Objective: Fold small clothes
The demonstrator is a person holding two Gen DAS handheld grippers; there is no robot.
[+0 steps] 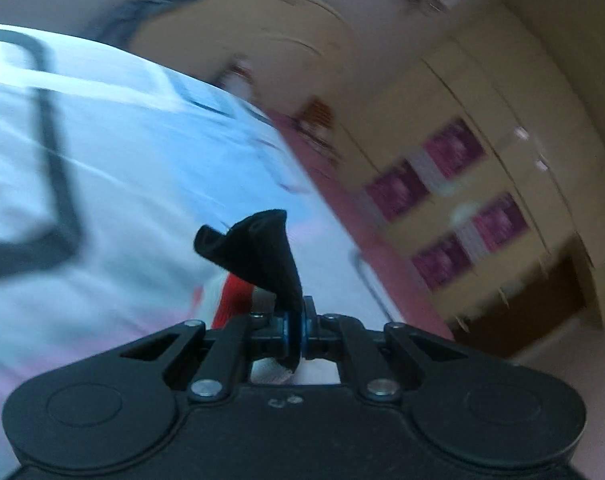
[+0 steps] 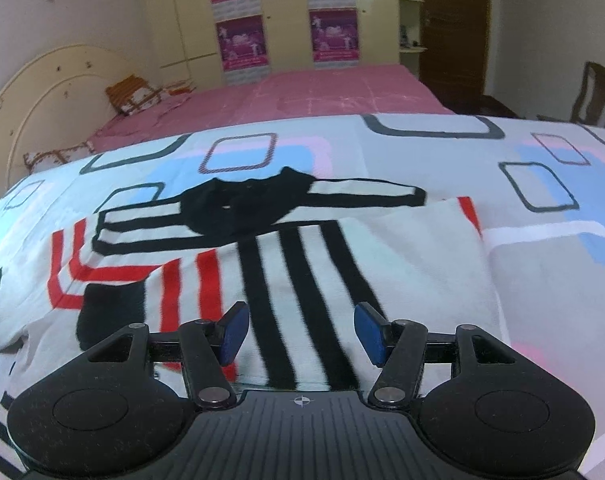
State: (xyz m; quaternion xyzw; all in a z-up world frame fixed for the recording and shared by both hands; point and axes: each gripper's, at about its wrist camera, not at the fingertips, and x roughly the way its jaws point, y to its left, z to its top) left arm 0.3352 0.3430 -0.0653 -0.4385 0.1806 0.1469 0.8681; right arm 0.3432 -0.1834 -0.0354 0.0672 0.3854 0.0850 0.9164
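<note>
A small white knitted garment (image 2: 302,264) with black and red stripes and a black collar (image 2: 242,208) lies spread on the patterned bedsheet (image 2: 542,260). My right gripper (image 2: 301,334) is open and empty, just above the garment's lower middle. My left gripper (image 1: 296,334) is shut on a black edge of the garment (image 1: 270,252), which stands up from the jaws; red and white knit (image 1: 232,300) hangs just behind it. The left wrist view is tilted and blurred.
A pink bed (image 2: 322,92) with a cream headboard (image 2: 54,88) and pillows lies beyond the sheet. Cupboards with purple posters (image 2: 286,12) line the far wall. A wooden chair (image 2: 598,96) stands at the right and a dark door (image 2: 454,32) behind.
</note>
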